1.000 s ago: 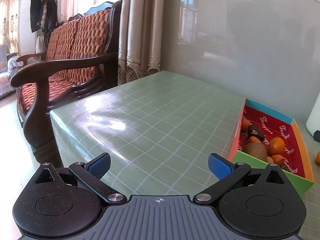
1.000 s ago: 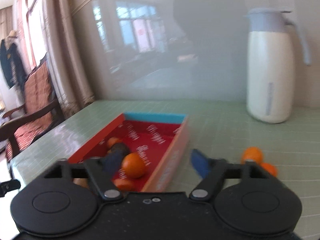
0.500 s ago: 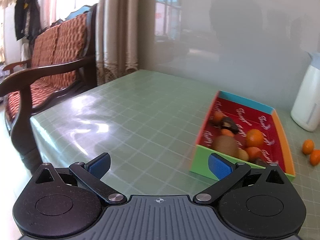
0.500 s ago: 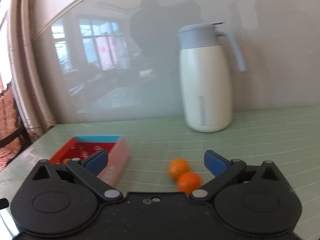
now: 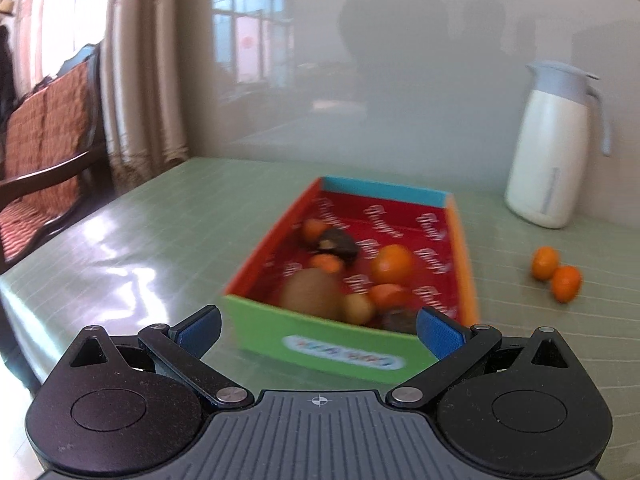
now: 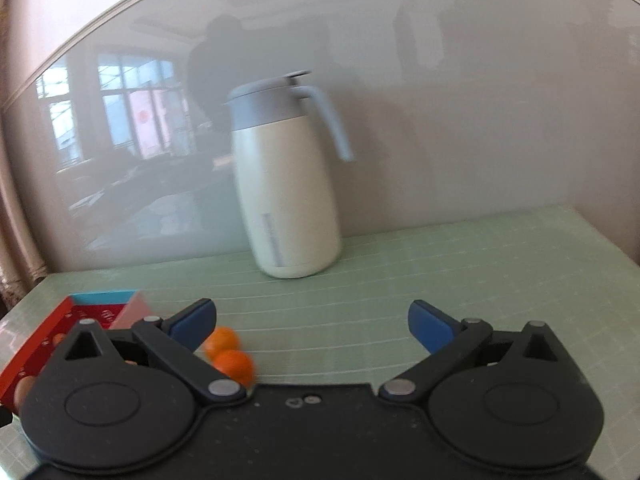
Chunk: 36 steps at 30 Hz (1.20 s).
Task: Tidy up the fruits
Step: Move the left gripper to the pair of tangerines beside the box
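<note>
Green-fronted, red-lined cardboard box point(image 5: 320, 350) holds about four small oranges point(image 5: 391, 265), one brown kiwi point(image 5: 310, 294) and some darker, blurred fruit. Two loose oranges point(image 5: 555, 274) touch on the pale green gridded tablecloth point(image 5: 160, 224) right of it, before one white jug point(image 5: 550, 152). Left gripper point(image 5: 319, 324) and right gripper point(image 6: 312, 320) both gape wide, holding nothing.

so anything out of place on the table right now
Yes: two small oranges sit loose on the green tablecloth, between the fruit box and the white jug; other fruit is inside the box.
</note>
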Tool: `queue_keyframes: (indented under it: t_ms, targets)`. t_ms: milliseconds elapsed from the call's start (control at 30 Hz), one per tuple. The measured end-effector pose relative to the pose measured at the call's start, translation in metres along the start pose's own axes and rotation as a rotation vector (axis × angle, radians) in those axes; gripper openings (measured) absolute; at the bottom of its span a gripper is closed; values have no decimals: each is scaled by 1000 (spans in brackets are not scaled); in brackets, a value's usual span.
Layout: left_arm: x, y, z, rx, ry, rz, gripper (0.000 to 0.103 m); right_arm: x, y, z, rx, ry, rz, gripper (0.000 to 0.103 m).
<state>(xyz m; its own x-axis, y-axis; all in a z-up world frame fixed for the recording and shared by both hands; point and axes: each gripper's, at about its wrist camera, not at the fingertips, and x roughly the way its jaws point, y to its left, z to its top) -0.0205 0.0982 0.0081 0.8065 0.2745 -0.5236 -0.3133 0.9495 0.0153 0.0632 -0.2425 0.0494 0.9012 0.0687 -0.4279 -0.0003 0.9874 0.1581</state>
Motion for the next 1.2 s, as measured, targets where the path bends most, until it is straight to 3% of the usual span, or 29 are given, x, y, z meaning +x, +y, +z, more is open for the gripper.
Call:
queue_keyframes:
  t_ms: [267,533,933,1200]
  targets:
    - [-4,-52,8,78,-24,-88,103,-11,-39,-4,42,-13,-70,103]
    - [1,-122,14,124,2,-180,103,-20,-63,-8,52,-14,-99,103]
    - [23,-196,7,156,36,-194,103,-33,-91,-6,94,-71,-173,103]
    - [44,-214,5,118,42,-207,103,-36,-101,-5,105,-83,-176,103]
